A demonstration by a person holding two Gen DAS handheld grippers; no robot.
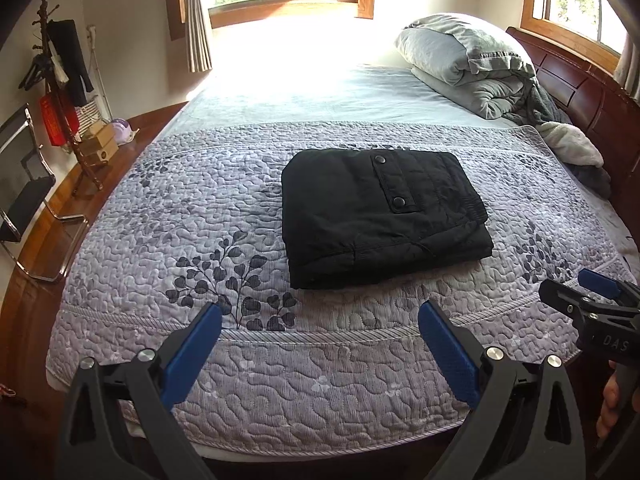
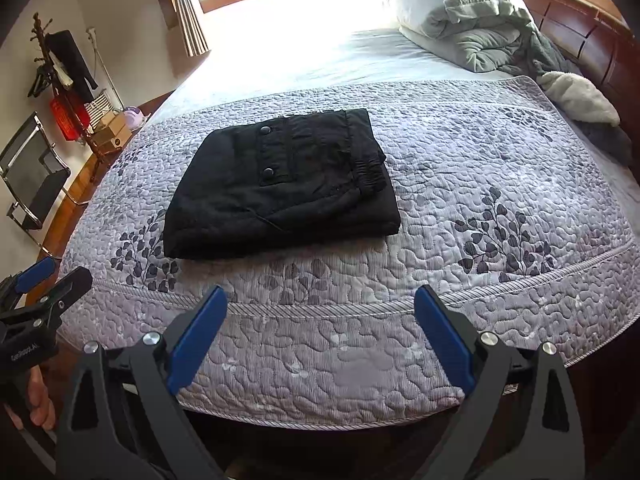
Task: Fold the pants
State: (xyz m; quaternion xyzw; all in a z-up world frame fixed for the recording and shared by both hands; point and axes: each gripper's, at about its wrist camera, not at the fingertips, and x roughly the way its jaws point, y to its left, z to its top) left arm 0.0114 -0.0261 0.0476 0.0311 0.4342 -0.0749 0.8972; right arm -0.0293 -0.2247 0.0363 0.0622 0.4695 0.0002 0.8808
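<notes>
The black pants (image 1: 380, 216) lie folded into a compact rectangle on the grey quilted bedspread (image 1: 160, 220), snap-button pocket flap on top. They also show in the right wrist view (image 2: 280, 188). My left gripper (image 1: 320, 320) is open and empty, held above the bed's near edge, short of the pants. My right gripper (image 2: 320, 304) is open and empty too, also back from the pants near the bed's front edge. Each gripper appears in the other's view: the right one (image 1: 588, 292) at the far right, the left one (image 2: 48, 280) at the far left.
A grey duvet and pillow pile (image 1: 468, 60) sits at the head of the bed by the wooden headboard (image 1: 580, 92). A chair (image 1: 24, 192), a coat rack (image 1: 60, 80) and boxes (image 1: 100, 144) stand left of the bed.
</notes>
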